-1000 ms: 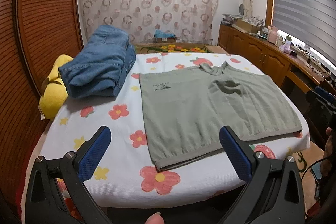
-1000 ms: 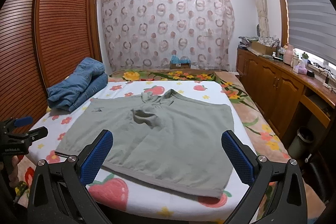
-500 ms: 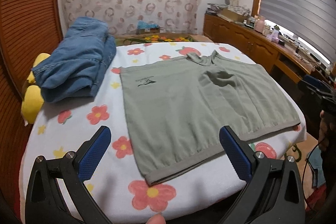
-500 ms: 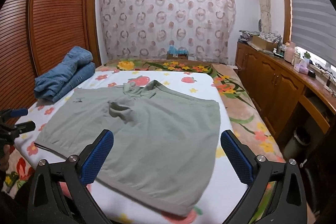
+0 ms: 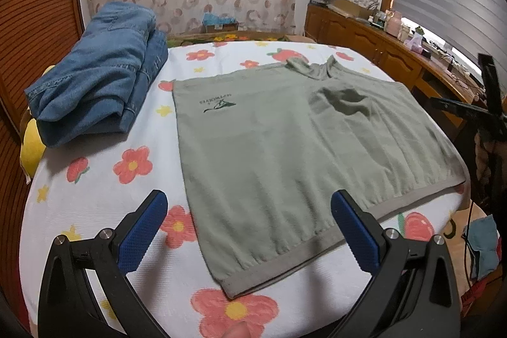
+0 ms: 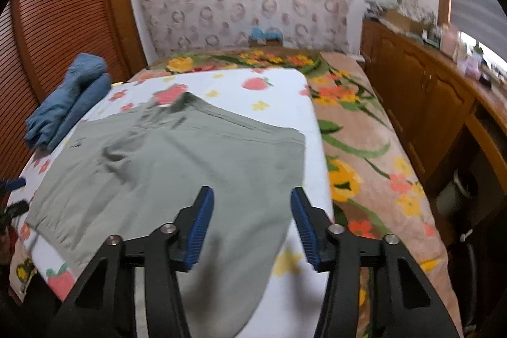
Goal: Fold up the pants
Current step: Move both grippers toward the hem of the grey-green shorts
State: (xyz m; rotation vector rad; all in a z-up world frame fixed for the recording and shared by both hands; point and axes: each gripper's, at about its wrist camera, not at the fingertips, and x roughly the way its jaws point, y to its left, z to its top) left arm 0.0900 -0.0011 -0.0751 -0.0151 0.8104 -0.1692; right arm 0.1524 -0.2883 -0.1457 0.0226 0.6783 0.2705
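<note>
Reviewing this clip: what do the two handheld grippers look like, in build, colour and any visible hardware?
Both match. The left gripper and right gripper each have two black, angular plastic fingers with open triangular cut-outs, silver round screw heads at the pivots, and blue textured pads on the inner faces. No cables or markings show on them. In the left wrist view, a fingertip shows at the bottom edge.

Both wrist cameras are looking down and forward across the bed with the white flowered cover [image 5: 95,195], the left from its near-left edge, the right close over its near-right corner, sharing the spread grey-green knit pants [image 5: 285,154] [image 6: 177,167].
</note>
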